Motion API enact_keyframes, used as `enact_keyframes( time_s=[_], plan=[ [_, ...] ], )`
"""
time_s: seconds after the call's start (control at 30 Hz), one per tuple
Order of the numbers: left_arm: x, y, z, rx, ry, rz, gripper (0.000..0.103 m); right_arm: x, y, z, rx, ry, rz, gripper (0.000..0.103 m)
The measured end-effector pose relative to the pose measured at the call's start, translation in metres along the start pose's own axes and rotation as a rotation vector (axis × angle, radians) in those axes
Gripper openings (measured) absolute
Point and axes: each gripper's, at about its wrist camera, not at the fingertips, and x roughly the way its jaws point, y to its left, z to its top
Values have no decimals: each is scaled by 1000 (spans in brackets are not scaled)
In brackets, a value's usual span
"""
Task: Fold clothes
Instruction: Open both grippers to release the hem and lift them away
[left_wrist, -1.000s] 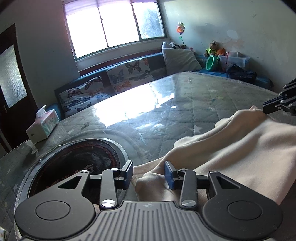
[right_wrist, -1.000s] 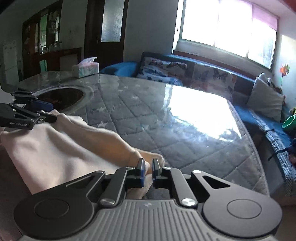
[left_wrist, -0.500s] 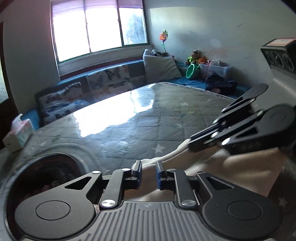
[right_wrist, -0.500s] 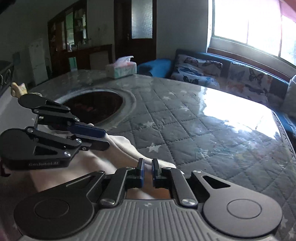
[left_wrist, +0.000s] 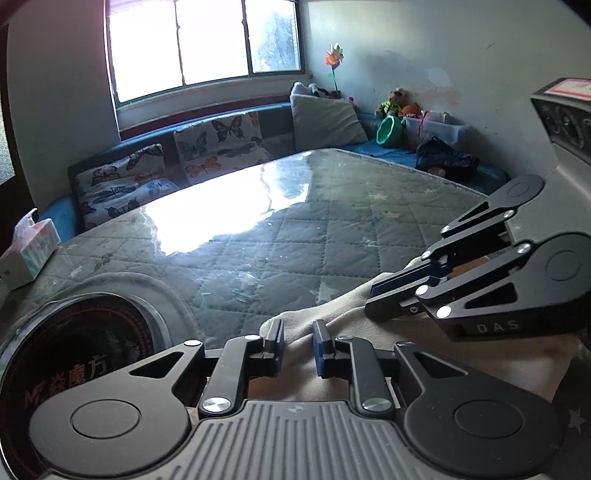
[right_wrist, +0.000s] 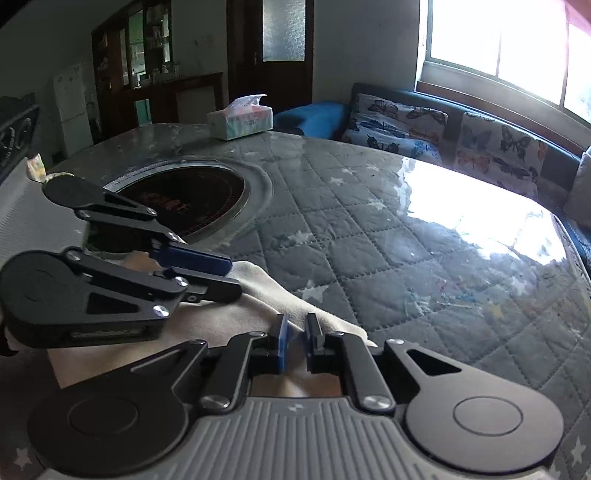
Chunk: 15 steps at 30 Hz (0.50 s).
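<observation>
A cream fleece garment (left_wrist: 343, 317) lies bunched at the near edge of the quilted grey table (left_wrist: 295, 236). My left gripper (left_wrist: 298, 334) has its fingers narrowly apart with a fold of the garment between them. My right gripper (right_wrist: 295, 325) also has a narrow gap around the garment's edge (right_wrist: 266, 288). The two grippers sit close side by side over the cloth; the right one shows in the left wrist view (left_wrist: 399, 295), and the left one in the right wrist view (right_wrist: 218, 273).
A round black induction cooktop (left_wrist: 77, 347) is set in the table at the left, also in the right wrist view (right_wrist: 184, 199). A tissue box (right_wrist: 240, 120) stands at the far corner. A butterfly-cushion sofa (left_wrist: 207, 147) runs behind the table.
Both grippers came together from wide apart, bringing the garment's two ends side by side. Both grippers' fingers have parted slightly over the last half second.
</observation>
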Motion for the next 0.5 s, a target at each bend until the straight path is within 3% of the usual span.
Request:
enact_keyframes(
  time_s=[0.27,0.5],
  plan=[
    [-51,-1,-15,-19,-115,44,29,-10,12,14,-33,-19,54,10],
    [-90,-13,-43,-70,-96,27,29,16,34,22,-87,22,91,10]
  ],
)
